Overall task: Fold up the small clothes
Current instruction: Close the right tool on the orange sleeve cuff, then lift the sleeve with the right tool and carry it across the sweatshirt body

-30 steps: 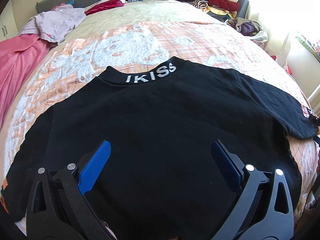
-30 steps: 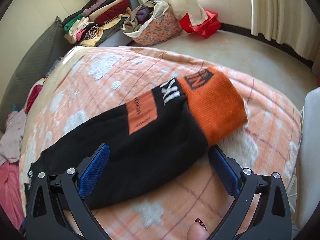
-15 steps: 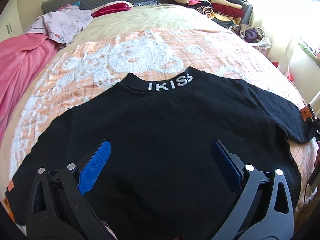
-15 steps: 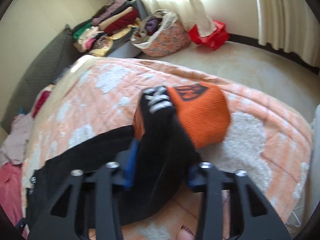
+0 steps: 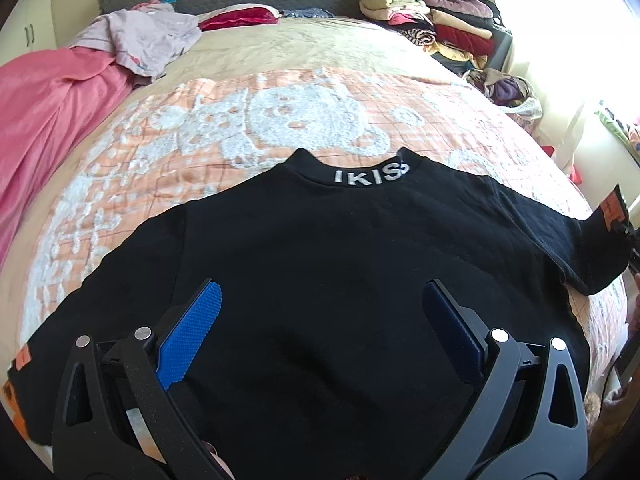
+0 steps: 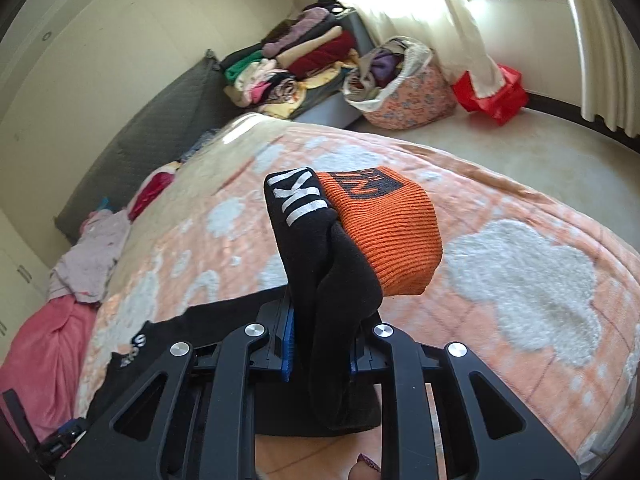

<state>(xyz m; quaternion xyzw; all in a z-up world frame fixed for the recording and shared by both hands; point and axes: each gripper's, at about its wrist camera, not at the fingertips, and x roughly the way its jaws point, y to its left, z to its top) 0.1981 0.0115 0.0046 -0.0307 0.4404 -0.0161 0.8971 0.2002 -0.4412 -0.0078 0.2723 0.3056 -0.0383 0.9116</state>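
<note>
A black sweatshirt [image 5: 328, 264] with "IKISS" on its collar lies flat, back up, on the bed. My left gripper [image 5: 320, 320] is open and hovers over the shirt's lower middle, holding nothing. My right gripper [image 6: 320, 332] is shut on the shirt's right sleeve [image 6: 332, 280] and holds it raised off the bed, the orange ribbed cuff [image 6: 388, 236] sticking up past the fingers. In the left wrist view that sleeve [image 5: 580, 248] is lifted at the far right edge. The left sleeve's orange cuff [image 5: 16, 404] lies at the lower left.
The bed has an orange and white quilt [image 5: 280, 120]. A pink blanket [image 5: 44, 112] and a lilac garment [image 5: 148, 40] lie at the far left. Stacked folded clothes [image 6: 296, 60], a floral basket [image 6: 404, 88] and a red bag [image 6: 492, 92] stand beyond the bed.
My right gripper closed on the right sleeve and lifted it off the bed. My left gripper stayed open and drew back a little from the collar.
</note>
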